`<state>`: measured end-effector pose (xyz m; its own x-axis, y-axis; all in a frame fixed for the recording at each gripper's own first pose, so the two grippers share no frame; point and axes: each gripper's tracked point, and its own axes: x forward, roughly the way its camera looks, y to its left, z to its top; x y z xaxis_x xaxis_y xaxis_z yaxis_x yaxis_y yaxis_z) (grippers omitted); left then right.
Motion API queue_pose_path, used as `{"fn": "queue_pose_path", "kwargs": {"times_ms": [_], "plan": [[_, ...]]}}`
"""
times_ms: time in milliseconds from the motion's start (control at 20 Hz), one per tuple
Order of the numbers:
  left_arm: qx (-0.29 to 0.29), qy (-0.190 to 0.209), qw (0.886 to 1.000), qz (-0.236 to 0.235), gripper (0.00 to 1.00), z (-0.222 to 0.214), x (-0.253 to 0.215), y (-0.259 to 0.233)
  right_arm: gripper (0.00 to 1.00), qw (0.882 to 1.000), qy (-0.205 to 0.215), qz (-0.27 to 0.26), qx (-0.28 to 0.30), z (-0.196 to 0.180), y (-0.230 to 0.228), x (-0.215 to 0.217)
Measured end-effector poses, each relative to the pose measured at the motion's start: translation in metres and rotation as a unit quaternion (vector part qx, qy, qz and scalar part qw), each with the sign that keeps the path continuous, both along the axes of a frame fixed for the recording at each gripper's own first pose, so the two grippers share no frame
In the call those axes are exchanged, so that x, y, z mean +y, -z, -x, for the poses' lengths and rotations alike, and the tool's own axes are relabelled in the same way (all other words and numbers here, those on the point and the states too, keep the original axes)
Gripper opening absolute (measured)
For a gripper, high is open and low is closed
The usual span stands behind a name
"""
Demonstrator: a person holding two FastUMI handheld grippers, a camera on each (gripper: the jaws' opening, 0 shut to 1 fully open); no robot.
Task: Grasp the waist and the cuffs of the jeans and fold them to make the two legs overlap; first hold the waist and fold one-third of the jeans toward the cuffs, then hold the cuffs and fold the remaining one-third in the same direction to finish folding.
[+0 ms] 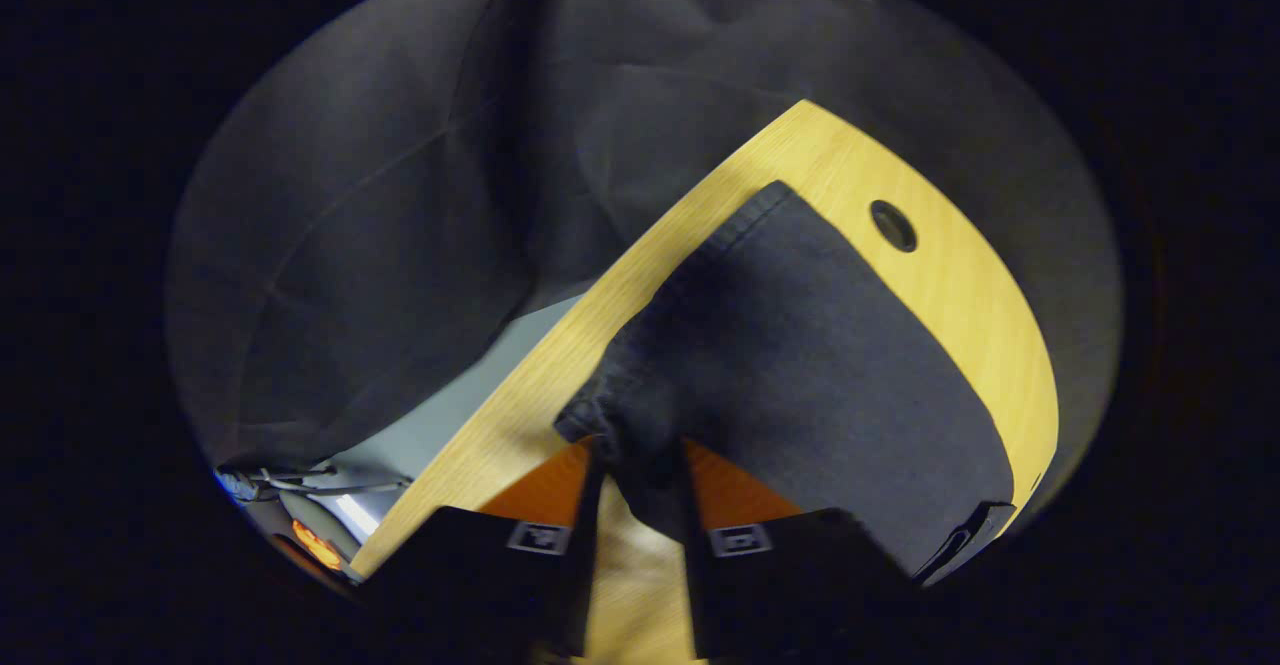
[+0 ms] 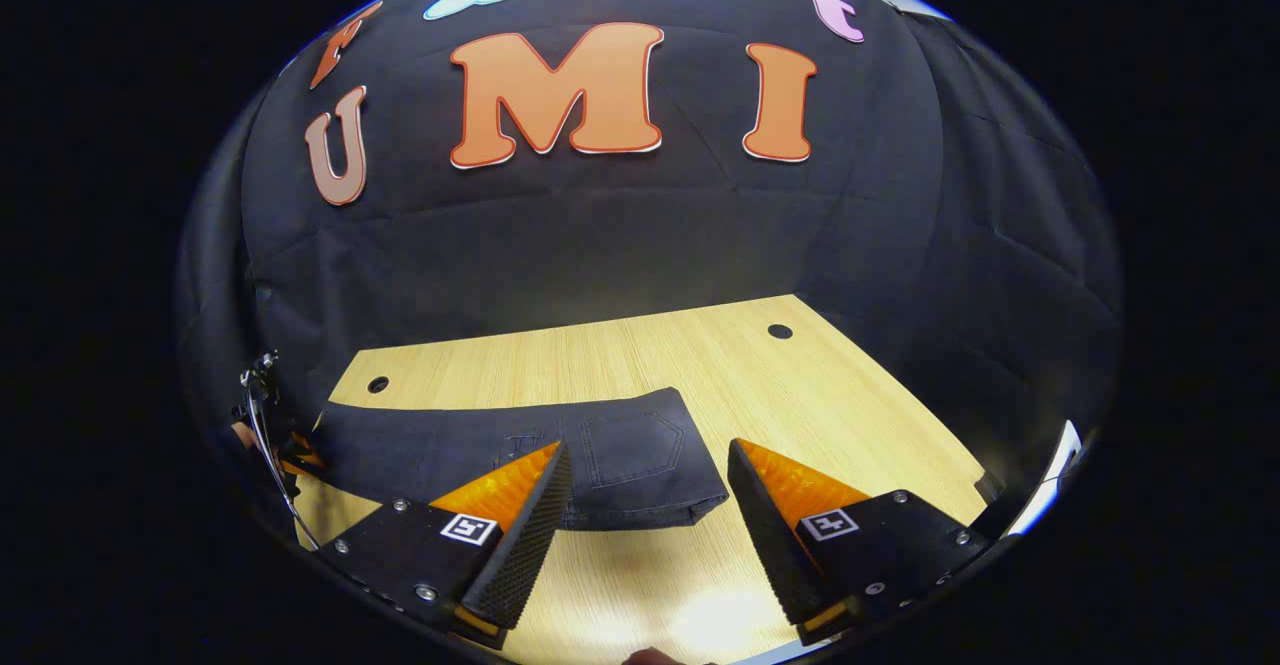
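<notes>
Dark jeans (image 2: 450, 450) lie lengthwise across the wooden table (image 2: 600, 355), folded along their length, the back pocket facing up at the waist end (image 2: 640, 445). My right gripper (image 2: 648, 448) hovers open over that waist end, one finger to each side of the pocket, with nothing pressed between them. In the left gripper view the jeans (image 1: 800, 365) stretch away toward the table's (image 1: 950, 285) far corner. My left gripper (image 1: 640, 450) is shut on a bunched fold of the denim at the near end, which puckers up between the fingertips.
The table has round cable holes (image 2: 779, 331) (image 2: 377, 384) (image 1: 893, 225) near its back edge. Black cloth walls close in behind and beside it. Past the table's edge in the left gripper view lie grey floor (image 1: 450, 415) and some cables (image 1: 290, 480).
</notes>
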<state>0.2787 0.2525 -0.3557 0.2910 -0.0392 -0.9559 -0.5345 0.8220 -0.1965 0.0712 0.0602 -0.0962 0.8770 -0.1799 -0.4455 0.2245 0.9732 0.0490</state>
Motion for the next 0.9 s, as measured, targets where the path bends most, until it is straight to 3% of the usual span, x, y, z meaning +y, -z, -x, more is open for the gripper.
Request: {"fn": "queue_pose_path", "kwargs": {"times_ms": [50,200,250,500,900], "plan": [[-0.011,0.018,1.000,-0.003,0.14,-0.003,-0.003,-0.001,0.95,1.000,-0.004,-0.002,0.001,-0.001,0.001,-0.001],[-0.060,0.026,0.998,0.016,0.14,-0.002,-0.007,-0.014,0.94,1.000,-0.015,0.003,-0.005,-0.007,-0.004,-0.013],[-0.073,0.028,0.997,0.022,0.07,-0.008,-0.006,-0.020,0.94,1.000,-0.015,0.005,-0.008,-0.007,-0.006,-0.018],[-0.169,0.066,0.983,0.000,0.07,-0.010,-0.002,-0.073,0.95,0.999,-0.029,0.001,-0.019,-0.019,-0.017,-0.030],[-0.265,0.116,0.957,-0.027,0.06,-0.017,0.002,-0.135,0.94,0.998,-0.058,-0.008,-0.036,-0.044,-0.022,-0.034]]}}
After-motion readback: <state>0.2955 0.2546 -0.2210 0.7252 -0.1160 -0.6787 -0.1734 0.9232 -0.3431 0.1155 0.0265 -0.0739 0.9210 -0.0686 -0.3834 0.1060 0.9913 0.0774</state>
